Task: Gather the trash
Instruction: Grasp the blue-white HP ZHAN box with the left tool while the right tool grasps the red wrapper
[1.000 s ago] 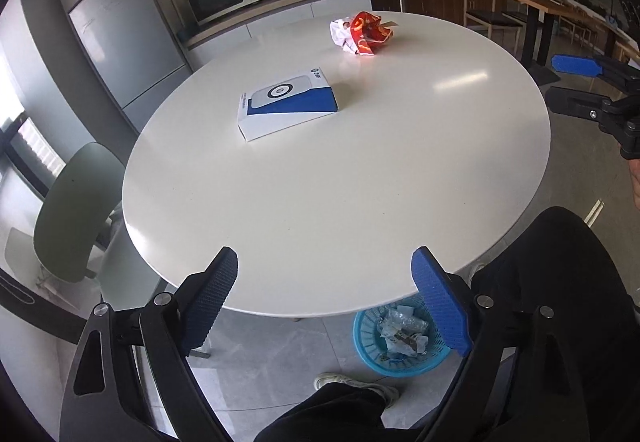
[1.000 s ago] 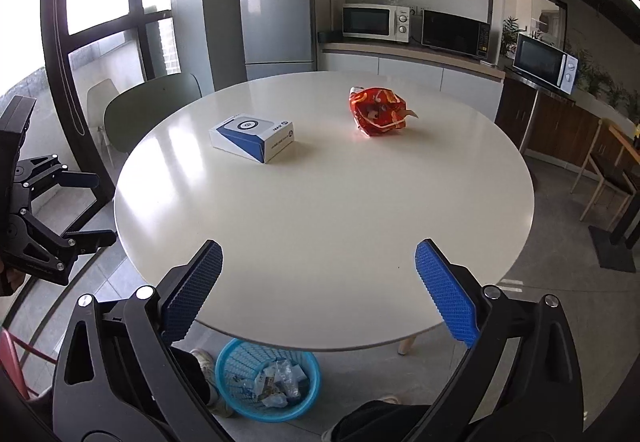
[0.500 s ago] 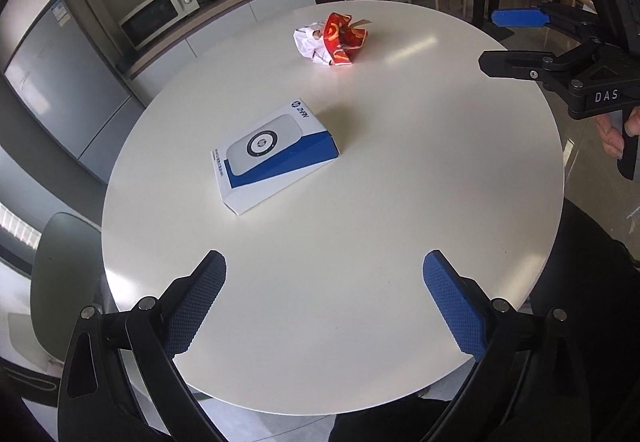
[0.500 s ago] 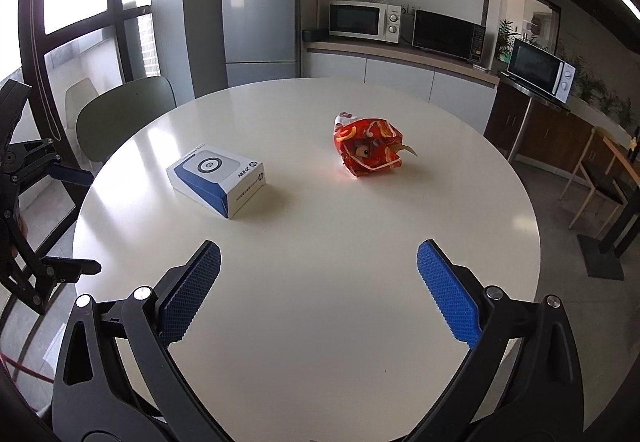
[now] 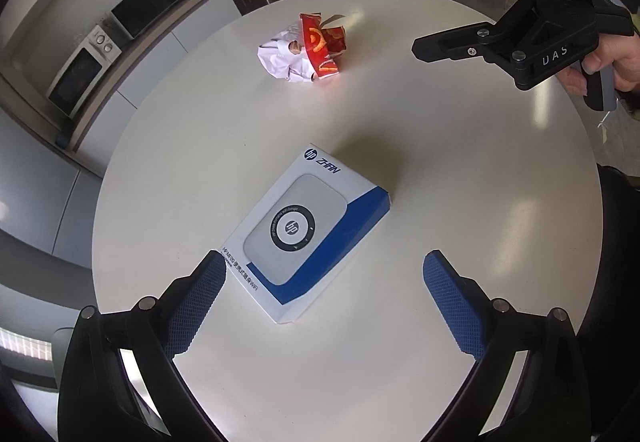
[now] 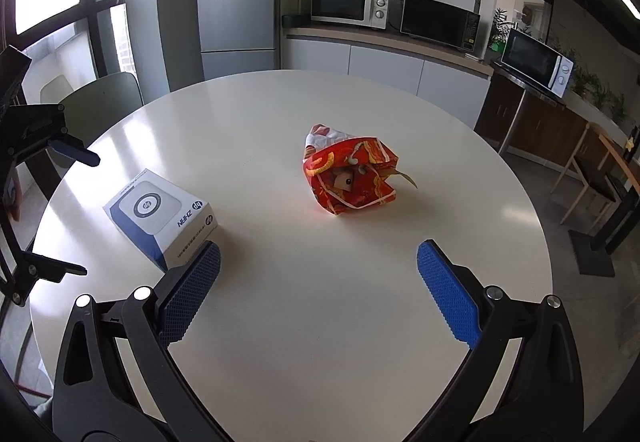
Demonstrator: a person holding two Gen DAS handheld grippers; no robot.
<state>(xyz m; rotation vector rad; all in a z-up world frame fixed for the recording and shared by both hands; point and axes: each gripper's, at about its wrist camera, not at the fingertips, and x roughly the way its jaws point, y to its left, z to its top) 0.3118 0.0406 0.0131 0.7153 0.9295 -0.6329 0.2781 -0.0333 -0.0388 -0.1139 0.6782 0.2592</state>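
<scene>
You've swung both grippers in over the round table (image 5: 400, 129): left gripper (image 5: 324, 298) gaping wide above the HP box (image 5: 308, 234), right gripper (image 6: 318, 290) wide open, empty, facing the crumpled snack bag (image 6: 350, 175). Grabs look next.

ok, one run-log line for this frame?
left tongs: open, over white-blue box | right tongs: open, facing red snack bag | both items on table | nothing held

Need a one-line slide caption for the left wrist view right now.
Open left gripper poised over the blue-and-white HP box on the round white table, crumpled red snack bag beyond.
</scene>
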